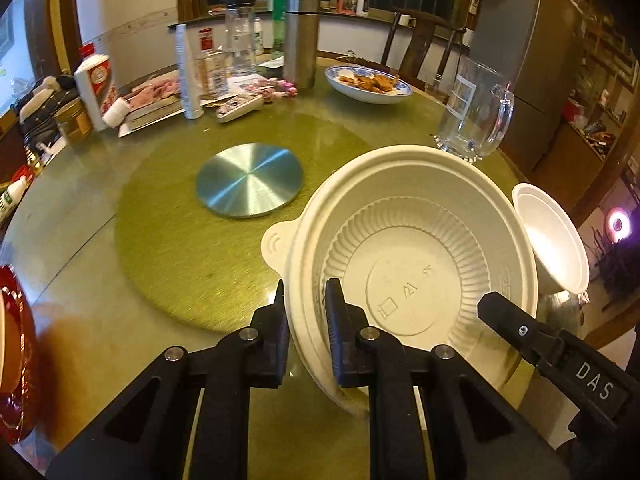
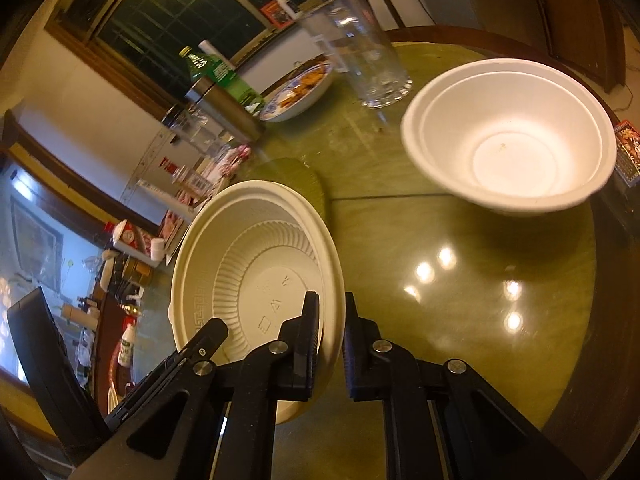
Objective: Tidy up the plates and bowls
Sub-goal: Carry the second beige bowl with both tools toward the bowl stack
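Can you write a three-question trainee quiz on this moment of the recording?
1. True or false: both tools grip the same ribbed bowl.
2. What lies on the blue-patterned dish? A) fried food B) soup C) nothing
3. Fill in: the smooth white bowl holds ____.

Key:
1. True: the left tool clamps the rim on one side, the right tool on another.
2. A
3. nothing
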Demonstrator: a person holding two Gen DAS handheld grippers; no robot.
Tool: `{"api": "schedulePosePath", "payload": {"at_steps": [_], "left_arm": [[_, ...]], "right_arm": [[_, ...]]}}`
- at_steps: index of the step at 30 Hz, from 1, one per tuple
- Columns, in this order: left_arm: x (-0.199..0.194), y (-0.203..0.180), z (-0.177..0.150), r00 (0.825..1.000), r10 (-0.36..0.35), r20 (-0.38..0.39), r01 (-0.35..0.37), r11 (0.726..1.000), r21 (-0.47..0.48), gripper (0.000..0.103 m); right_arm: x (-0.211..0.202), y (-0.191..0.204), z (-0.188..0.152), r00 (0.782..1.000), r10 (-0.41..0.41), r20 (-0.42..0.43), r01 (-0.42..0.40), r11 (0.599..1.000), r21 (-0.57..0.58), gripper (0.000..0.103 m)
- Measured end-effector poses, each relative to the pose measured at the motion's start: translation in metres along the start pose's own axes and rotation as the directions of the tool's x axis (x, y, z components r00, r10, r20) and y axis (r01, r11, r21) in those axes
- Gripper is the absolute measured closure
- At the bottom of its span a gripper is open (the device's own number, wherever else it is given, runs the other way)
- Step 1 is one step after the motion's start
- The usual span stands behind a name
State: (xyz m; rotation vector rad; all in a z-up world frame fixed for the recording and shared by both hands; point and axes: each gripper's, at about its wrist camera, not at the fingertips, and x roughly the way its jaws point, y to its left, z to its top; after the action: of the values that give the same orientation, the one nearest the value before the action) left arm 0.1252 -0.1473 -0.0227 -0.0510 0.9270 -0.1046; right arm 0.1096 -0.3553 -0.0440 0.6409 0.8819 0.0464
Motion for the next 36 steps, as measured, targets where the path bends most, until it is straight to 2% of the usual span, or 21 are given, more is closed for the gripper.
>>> {"api": "schedulePosePath", "payload": {"at_steps": [21,36], "left_arm": [[-0.051,0.094,-0.054,0.999,0.052,0.009,-0.051,0.989,-0.136,0.089],[-0.082,0.141,-0.069,0.995,0.091,0.045,-0.08,0.976,-0.202,0.089]], "right_arm": [[-0.008,0.08,-0.081,0.997,0.049,-0.062,-0.059,0.982,-0.177,0.093],[-0.014,0.129,-0.112,0.992,0.088,-0.088,-0.108,0.957,-0.269,0.093]]}}
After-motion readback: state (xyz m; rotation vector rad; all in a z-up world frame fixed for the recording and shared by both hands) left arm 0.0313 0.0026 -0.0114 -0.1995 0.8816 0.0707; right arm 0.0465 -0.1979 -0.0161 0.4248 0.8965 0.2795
